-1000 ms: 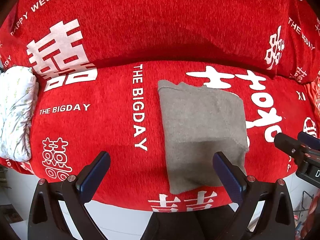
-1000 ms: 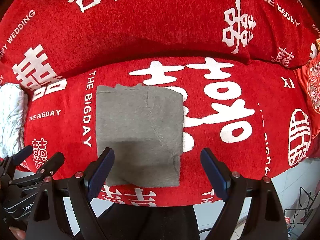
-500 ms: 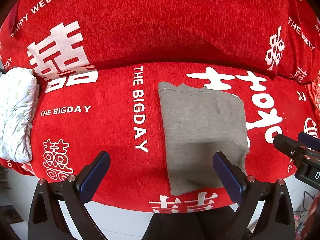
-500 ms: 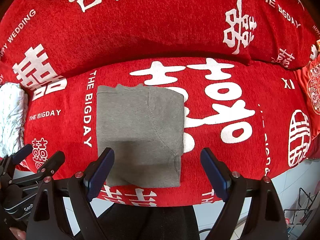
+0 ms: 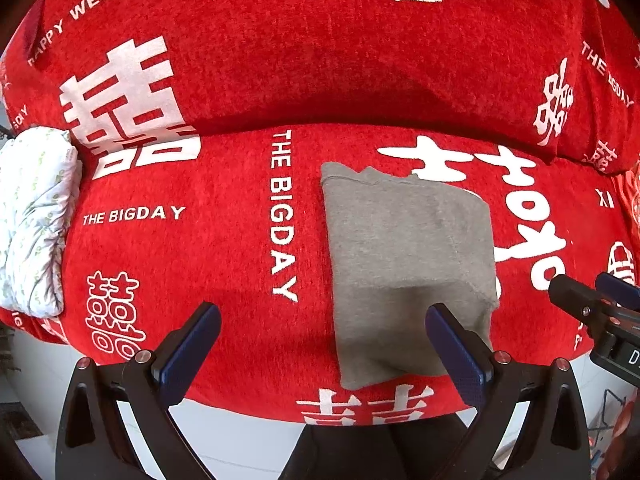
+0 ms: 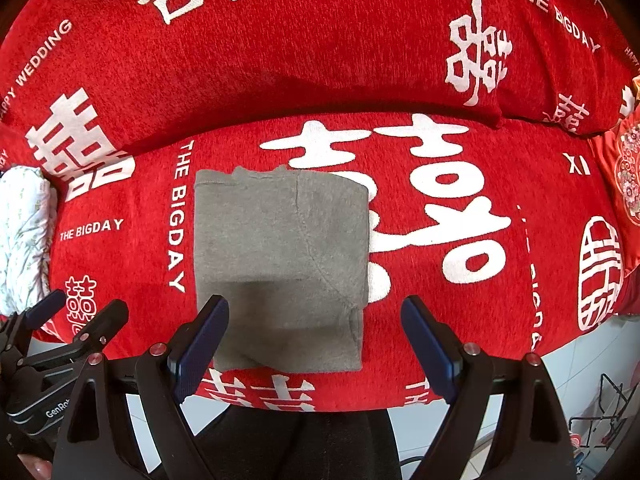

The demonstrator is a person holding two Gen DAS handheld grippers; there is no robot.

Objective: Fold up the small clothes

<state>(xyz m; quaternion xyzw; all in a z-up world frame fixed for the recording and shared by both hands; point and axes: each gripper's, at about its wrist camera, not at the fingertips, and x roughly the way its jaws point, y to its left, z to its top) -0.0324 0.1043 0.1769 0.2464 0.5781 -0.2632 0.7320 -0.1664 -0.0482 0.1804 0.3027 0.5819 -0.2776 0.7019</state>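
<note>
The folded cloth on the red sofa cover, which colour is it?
Plain grey folded cloth, no print; the right wrist view shows it best.

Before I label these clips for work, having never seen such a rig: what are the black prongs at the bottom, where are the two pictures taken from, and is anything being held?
There is no robot here. A person holds a pair of tongs in each hand, and each pair carries a wide-angle camera looking along its two fingers. So one picture looks out from the left tongs, the other from the right tongs; the black prongs with blue pads are those fingers. Each view also catches the other tongs at its edge.

Both point down at a sofa under a red cover printed with white characters and "THE BIGDAY". On the seat lies a grey garment, folded into a neat rectangle. A white patterned cloth sits at the far left.

Nothing is held: both tongs are open, above the garment.
</note>
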